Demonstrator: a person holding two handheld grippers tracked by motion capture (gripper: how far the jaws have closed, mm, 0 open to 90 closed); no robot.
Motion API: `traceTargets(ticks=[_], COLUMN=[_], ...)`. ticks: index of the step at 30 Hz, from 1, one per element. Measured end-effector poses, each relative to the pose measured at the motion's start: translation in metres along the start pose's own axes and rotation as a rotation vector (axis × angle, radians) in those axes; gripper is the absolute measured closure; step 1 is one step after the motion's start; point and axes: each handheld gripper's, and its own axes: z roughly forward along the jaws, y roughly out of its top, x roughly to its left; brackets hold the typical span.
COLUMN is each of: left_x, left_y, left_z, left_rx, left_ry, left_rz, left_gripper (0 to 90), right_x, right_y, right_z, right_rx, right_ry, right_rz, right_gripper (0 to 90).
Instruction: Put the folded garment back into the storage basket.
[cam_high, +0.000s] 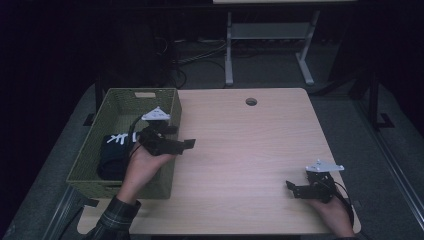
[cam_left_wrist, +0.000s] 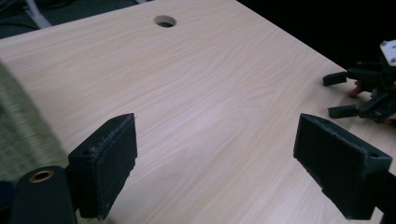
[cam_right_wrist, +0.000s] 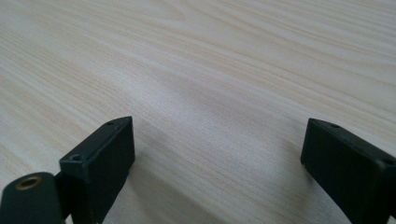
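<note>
Green woven basket (cam_high: 167, 107) holds the dark folded cloth (cam_high: 112, 152), apparently just dropped; left gripper (cam_high: 187, 144), beside its rim, and right gripper (cam_high: 292, 189), well apart, gape empty.

The high view is dim, with the room around the table (cam_high: 240, 145) sunk in near black and only the pale wood catching soft overhead light, brightest near its middle. In the left gripper view the green basket (cam_left_wrist: 18, 135) at the left edge is smeared by blur. Both gripper views are brighter, with soft shadows under the jaws and mild grain.
</note>
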Motion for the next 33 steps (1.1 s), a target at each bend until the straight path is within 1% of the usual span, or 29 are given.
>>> traceTargets(ticks=[9, 11, 14, 18, 20, 21, 22, 24, 26, 30, 32, 33], left_x=[-0.027, -0.033, -0.042, -0.051, -0.054, -0.056, -0.056, -0.059, -0.061, -0.063, -0.062, -0.062], left_y=[-0.004, -0.007, -0.011, -0.018, -0.021, -0.023, -0.025, -0.030, -0.036, -0.049, -0.055, -0.059], left_z=[0.037, 0.045, 0.057, 0.069, 0.075, 0.078, 0.081, 0.086, 0.091, 0.101, 0.108, 0.111], left_rx=[0.037, 0.040, 0.058, 0.079, 0.090, 0.088, 0.100, 0.105, 0.102, 0.097, 0.112, 0.114], left_ry=[-0.058, -0.062, -0.062, -0.072, -0.069, -0.068, -0.070, -0.080, -0.080, -0.052, -0.052, -0.047], left_rz=[0.027, 0.031, 0.047, 0.068, 0.079, 0.082, 0.098, 0.100, 0.111, 0.133, 0.137, 0.133], left_gripper=[13.2, 13.2, 13.2, 13.2, 13.2, 13.2, 13.2, 12.9, 12.9, 12.9, 12.9, 12.8], right_x=[0.000, 0.000, 0.000, 0.000, 0.000, 0.000, 0.000, 0.000, 0.000, 0.000, 0.000, 0.000], right_y=[0.000, 0.000, 0.000, 0.000, 0.000, 0.000, 0.000, 0.000, 0.000, 0.000, 0.000, 0.000], right_z=[0.000, 0.000, 0.000, 0.000, 0.000, 0.000, 0.000, 0.000, 0.000, 0.000, 0.000, 0.000], right_rx=[0.001, 0.000, -0.001, 0.001, 0.000, 0.002, 0.002, 0.002, 0.002, 0.002, 0.001, 0.001], right_ry=[-0.001, -0.001, -0.001, 0.000, 0.000, 0.001, 0.001, 0.001, 0.001, -0.001, -0.001, -0.001], right_rz=[0.000, 0.000, 0.000, -0.001, -0.003, 0.000, 0.000, 0.000, 0.000, -0.001, -0.001, -0.001], right_gripper=[9.5, 9.5, 9.5, 9.5, 9.5, 9.5, 9.5, 9.5, 9.5, 9.5, 9.5, 9.5])
